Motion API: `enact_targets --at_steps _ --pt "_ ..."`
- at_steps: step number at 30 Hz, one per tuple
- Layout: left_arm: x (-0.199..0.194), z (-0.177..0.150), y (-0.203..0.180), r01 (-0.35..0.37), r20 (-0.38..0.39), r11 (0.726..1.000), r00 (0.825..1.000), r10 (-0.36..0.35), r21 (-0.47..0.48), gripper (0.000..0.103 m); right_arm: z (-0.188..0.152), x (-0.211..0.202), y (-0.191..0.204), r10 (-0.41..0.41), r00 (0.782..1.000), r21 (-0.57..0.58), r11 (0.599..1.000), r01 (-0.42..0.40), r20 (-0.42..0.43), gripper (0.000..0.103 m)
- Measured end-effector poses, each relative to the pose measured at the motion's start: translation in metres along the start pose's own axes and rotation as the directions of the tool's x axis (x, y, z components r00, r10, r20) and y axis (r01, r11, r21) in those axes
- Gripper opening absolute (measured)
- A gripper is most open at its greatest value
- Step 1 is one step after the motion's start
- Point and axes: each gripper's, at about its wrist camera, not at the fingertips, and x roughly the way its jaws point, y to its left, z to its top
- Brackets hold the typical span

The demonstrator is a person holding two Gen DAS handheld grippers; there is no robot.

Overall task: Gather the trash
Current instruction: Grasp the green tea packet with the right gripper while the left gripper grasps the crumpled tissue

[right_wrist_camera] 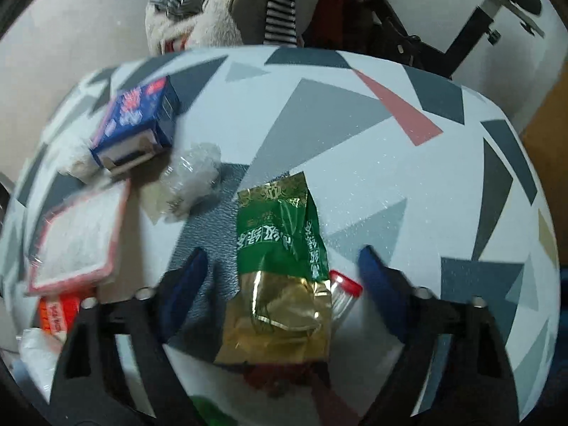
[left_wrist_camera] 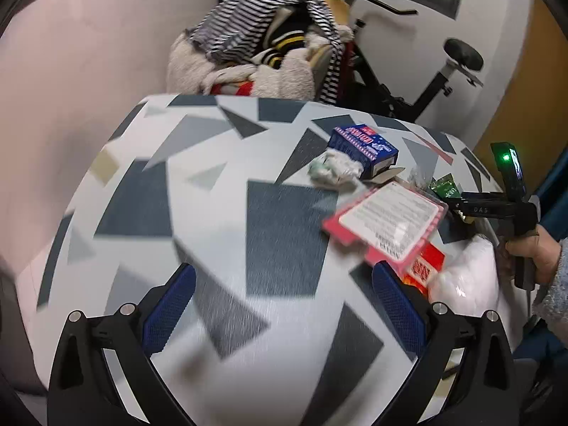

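Trash lies on a table (left_wrist_camera: 248, 163) with a grey-and-white triangle cloth. My left gripper (left_wrist_camera: 284, 284) is open and empty over the cloth. To its right lie a pink card pack (left_wrist_camera: 387, 220), a blue box (left_wrist_camera: 365, 149), a crumpled tissue (left_wrist_camera: 333, 170) and a white plastic bag (left_wrist_camera: 465, 277). My right gripper (right_wrist_camera: 282, 277) is open, with a green and gold foil packet (right_wrist_camera: 280, 269) lying between its fingers. The blue box (right_wrist_camera: 138, 124), clear plastic wrap (right_wrist_camera: 191, 181) and pink card pack (right_wrist_camera: 78, 241) lie to its left. A small red-capped vial (right_wrist_camera: 342, 291) sits by the packet.
A chair piled with striped and fluffy clothes (left_wrist_camera: 262, 42) stands behind the table, next to an exercise bike (left_wrist_camera: 419, 71). An orange-red packet (left_wrist_camera: 424, 266) lies under the pink card pack. The right gripper's body (left_wrist_camera: 504, 198) shows at the table's right edge.
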Motion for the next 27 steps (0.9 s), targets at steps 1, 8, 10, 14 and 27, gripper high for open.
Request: enact_targets --at_steps 1,8,10,14,27 --pt "0.004 0.005 -0.002 0.002 -0.001 1.000 1.000 -0.002 0.009 0.097 0.000 -0.002 0.000 0.010 1.000 0.001 1.000 -0.010 0.005 0.047" --pt "0.060 0.057 -0.009 0.110 -0.037 0.991 0.993 -0.113 -0.072 0.089 -0.001 -0.032 -0.007 0.071 0.991 0.062 0.995 -0.078 0.117 0.038" --pt "0.082 0.073 -0.014 0.156 -0.052 0.982 0.985 -0.162 -0.106 0.089 -0.003 -0.040 -0.009 0.088 0.986 0.075 0.992 -0.100 0.144 0.037" --pt "0.118 0.093 -0.020 0.169 -0.086 0.967 0.978 -0.188 -0.192 0.076 -0.009 -0.054 -0.011 0.092 0.978 0.066 0.992 -0.106 0.185 0.036" --pt "0.142 0.095 -0.022 0.141 -0.148 0.966 0.973 -0.175 -0.215 0.047 -0.047 -0.094 -0.014 0.149 0.959 0.105 0.978 -0.179 0.242 0.034"
